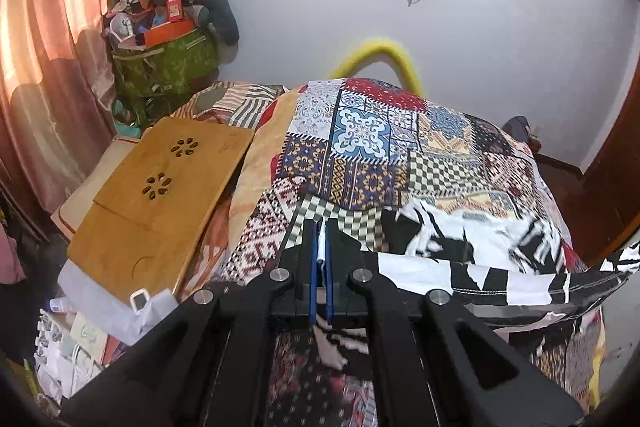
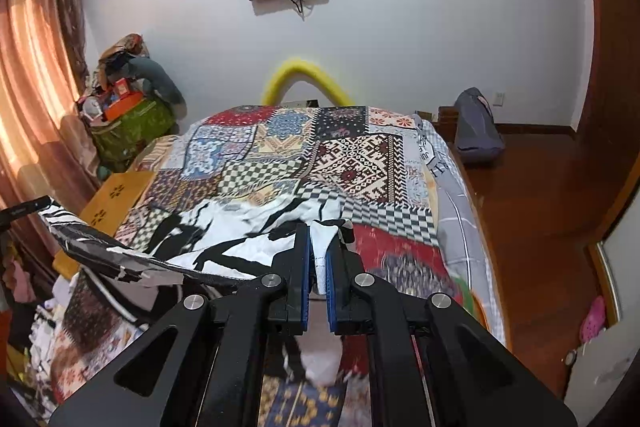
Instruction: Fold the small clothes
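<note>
The left gripper [image 1: 321, 233] has its blue-padded jaws clenched on one edge of a black-and-white patterned cloth garment [image 1: 460, 267], and the right gripper [image 2: 319, 239] pinches another edge of it [image 2: 240, 251] the same way. The garment hangs stretched between them, its far part draped on the bed's colourful patchwork bedspread [image 2: 340, 163]. A light wooden lap tray with flower-shaped cut-outs [image 1: 160, 187] lies beside the bedspread, near the pink curtain [image 1: 44, 67].
</note>
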A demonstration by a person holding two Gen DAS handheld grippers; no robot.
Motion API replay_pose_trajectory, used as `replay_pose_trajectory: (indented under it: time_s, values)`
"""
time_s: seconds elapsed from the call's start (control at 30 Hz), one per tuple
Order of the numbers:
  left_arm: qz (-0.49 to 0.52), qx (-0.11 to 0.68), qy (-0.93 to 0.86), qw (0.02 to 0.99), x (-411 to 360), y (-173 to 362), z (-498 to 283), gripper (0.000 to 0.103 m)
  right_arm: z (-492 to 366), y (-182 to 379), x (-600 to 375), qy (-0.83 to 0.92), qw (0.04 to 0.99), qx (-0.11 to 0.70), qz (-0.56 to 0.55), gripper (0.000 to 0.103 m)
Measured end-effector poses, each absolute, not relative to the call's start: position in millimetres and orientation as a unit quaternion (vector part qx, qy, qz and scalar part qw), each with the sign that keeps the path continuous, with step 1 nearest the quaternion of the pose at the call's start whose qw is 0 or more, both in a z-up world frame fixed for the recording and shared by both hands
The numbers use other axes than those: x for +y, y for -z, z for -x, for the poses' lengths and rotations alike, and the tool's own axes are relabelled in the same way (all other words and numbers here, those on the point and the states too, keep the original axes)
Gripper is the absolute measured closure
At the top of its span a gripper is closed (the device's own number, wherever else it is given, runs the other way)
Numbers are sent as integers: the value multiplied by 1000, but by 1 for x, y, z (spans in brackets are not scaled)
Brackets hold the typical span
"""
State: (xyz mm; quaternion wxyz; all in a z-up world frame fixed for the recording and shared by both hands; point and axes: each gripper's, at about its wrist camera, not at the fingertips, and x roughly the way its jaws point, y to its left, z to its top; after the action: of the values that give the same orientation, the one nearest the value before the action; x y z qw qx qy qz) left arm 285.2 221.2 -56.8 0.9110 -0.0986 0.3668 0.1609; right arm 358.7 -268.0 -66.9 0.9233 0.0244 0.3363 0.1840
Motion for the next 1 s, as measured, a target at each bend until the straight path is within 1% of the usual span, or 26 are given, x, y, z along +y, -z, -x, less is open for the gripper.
replay_pose_trajectory:
  time_s: [0.17, 0.33, 0.57, 0.73, 0.77, 0.83, 0.87, 0.9, 0.93, 0.97, 1.0]
  values:
    - [104, 386, -166, 901, 233, 79, -334, 100, -403, 80, -264, -177, 917, 357, -28, 97]
    - [118, 422, -173, 882, 249, 125, -384, 100, -447, 108, -252, -171, 906, 387, -16, 97]
    - [114, 462, -185, 860, 260, 177, -434, 100, -494, 146, -240, -172, 888, 427, -9, 97]
    - [96, 472, -190, 856, 260, 186, -456, 99, -509, 145, -238, -178, 885, 431, -3, 97]
    - [84, 471, -196, 856, 259, 184, -459, 99, -509, 139, -239, -178, 887, 427, -5, 94]
    - [69, 469, -212, 855, 258, 176, -462, 89, -509, 130, -241, -172, 891, 420, -11, 87]
    - [73, 466, -212, 856, 259, 172, -461, 77, -507, 122, -243, -164, 897, 411, -10, 78]
    - [80, 458, -208, 861, 261, 166, -457, 65, -505, 116, -246, -157, 902, 402, -11, 62]
    - [82, 449, -208, 865, 261, 160, -452, 60, -503, 110, -248, -153, 906, 394, -14, 54]
    - [81, 444, -209, 867, 260, 156, -448, 52, -497, 104, -252, -154, 910, 384, -21, 47]
    - [78, 439, -209, 870, 259, 153, -442, 51, -492, 101, -254, -158, 912, 377, -23, 47]
